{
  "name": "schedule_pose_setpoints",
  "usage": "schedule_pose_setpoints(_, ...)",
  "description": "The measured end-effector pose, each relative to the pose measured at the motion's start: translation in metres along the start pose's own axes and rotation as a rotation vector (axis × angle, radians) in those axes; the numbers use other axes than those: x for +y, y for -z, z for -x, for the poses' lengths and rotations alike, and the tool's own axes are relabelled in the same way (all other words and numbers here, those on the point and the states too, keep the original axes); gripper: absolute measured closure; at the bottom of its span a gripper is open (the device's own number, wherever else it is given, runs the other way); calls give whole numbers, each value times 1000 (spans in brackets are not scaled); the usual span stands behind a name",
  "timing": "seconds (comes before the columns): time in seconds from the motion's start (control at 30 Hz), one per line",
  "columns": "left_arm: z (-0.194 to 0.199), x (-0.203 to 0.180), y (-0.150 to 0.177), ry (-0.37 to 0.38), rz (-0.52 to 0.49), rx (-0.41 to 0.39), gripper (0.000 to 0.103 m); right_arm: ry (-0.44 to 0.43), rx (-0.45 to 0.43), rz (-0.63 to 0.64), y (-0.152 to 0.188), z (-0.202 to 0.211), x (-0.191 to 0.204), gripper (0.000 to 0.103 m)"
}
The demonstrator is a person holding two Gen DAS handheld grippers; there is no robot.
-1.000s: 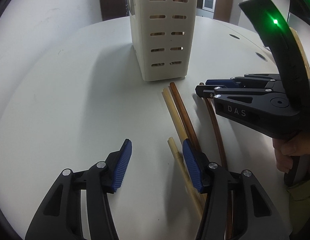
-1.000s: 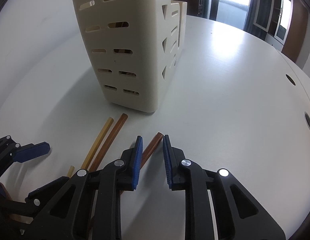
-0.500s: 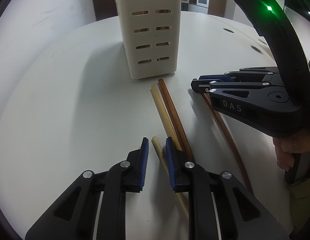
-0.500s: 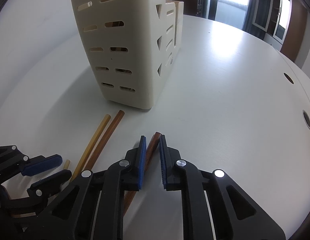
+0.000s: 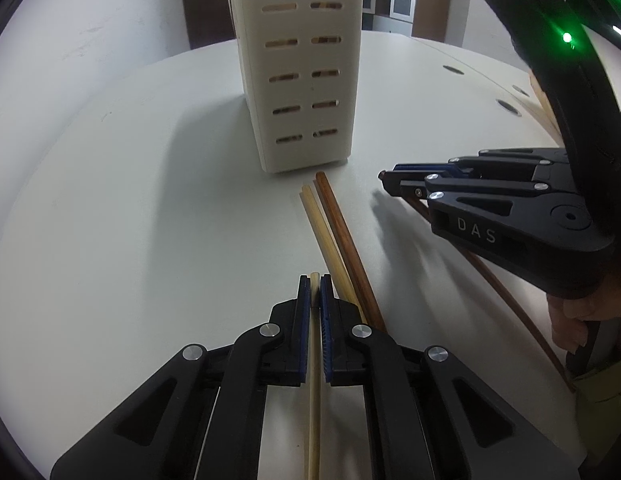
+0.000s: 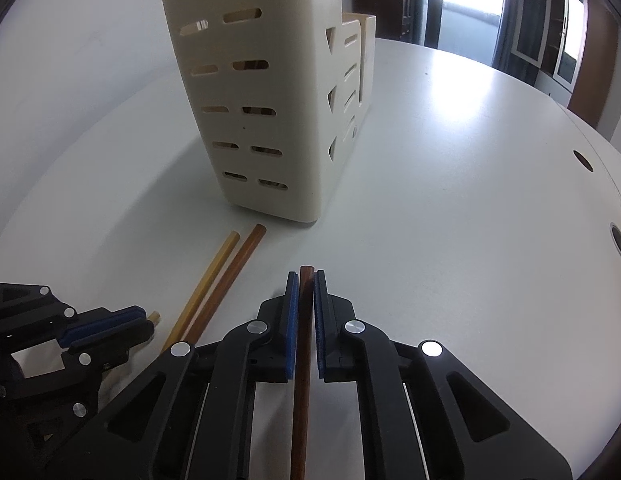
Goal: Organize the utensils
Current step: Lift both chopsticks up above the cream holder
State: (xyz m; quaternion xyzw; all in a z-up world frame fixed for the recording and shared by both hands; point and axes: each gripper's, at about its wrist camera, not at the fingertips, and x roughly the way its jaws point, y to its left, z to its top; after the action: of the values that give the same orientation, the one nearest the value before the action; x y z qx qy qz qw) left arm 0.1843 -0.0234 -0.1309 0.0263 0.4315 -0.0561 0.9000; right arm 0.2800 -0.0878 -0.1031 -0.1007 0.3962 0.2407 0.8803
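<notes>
Both hand-held grippers are clamped on chopsticks. Left hand-held gripper (image 5: 315,284) has its blue pads pressed against a pale chopstick (image 5: 314,380), which runs back between the two fingers toward the camera, its tip just showing past the fingertips. Right hand-held gripper (image 6: 306,280) is closed the same way on a dark brown chopstick (image 6: 300,400), whose blunt end pokes out a little beyond the pads.

Two more chopsticks lie loose on the white desk (image 6: 450,200), side by side and touching along their length: a light one (image 5: 320,224) and a reddish-brown one (image 5: 342,232). Their far ends sit just short of the base of the cream utensil holder (image 5: 298,80). In the left wrist view they lie just to the right of the left gripper's fingers.

That holder stands upright on the desk, its walls cut with rows of slots, and a lower compartment steps down behind the tall one in the right wrist view. Something brownish shows through a few slots, too dim to identify.

The person's hand (image 5: 574,324) grips the right tool's handle at the edge of the left wrist view
</notes>
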Motion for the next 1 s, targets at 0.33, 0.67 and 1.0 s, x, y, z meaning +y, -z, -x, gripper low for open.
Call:
schedule_pose_setpoints(0.33, 43, 4, -20, 13, 4, -149, 98, -17, -150, -23, -9, 43, 2, 95)
schedule_pose_setpoints(0.67, 86, 8, -25, 2, 12, -253, 98, -28, -245, -3, -5, 86, -11, 95)
schedule_pose_setpoints(1.0, 120, 7, -33, -5, 15, -333, 99, -49, -385, 12, -8, 146, 6, 95)
